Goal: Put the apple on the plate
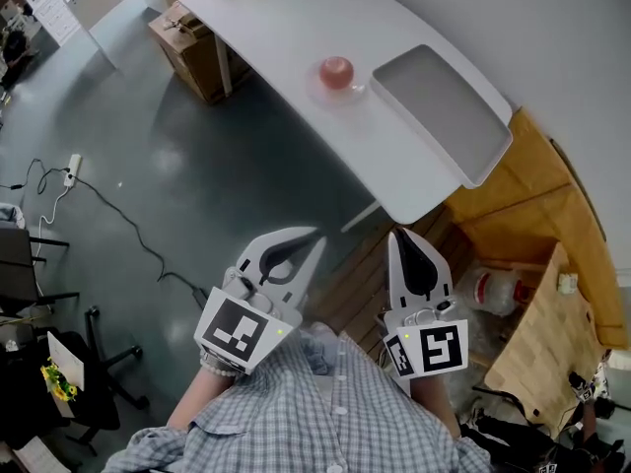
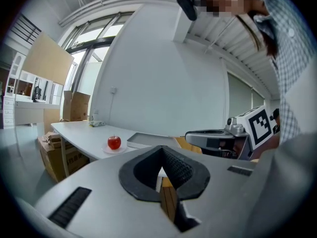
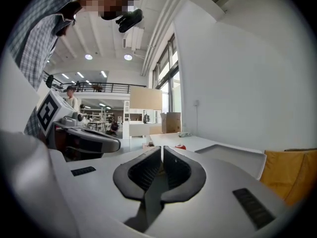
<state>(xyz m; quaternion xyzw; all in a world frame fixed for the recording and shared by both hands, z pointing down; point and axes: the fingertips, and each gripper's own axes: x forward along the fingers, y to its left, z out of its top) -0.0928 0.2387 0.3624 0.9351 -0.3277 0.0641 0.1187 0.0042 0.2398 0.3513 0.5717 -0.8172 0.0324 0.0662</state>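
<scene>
**Item: red apple on small plate, both tongs idle**

Round red apple: rests on a small, pale, round plate on the long white table with rounded edge. Upright, stalk up in the left gripper view.

Shallow grey rectangular tray: on the same table, just beside the plate, at the table's end.

Left gripper: white, black-padded, held low near the person's checked shirt, well apart from the table. Jaw tips meet; nothing between them.

Right gripper: beside the left one, likewise well apart from the table. Jaws drawn together with only a hairline slit between the ribbed pads; nothing held.

Brown cardboard box: on the grey floor, partly under the table.

Light wooden boards: beyond the table's end, at the right of the head view.

White power strip with black cable: on the floor, left.
</scene>
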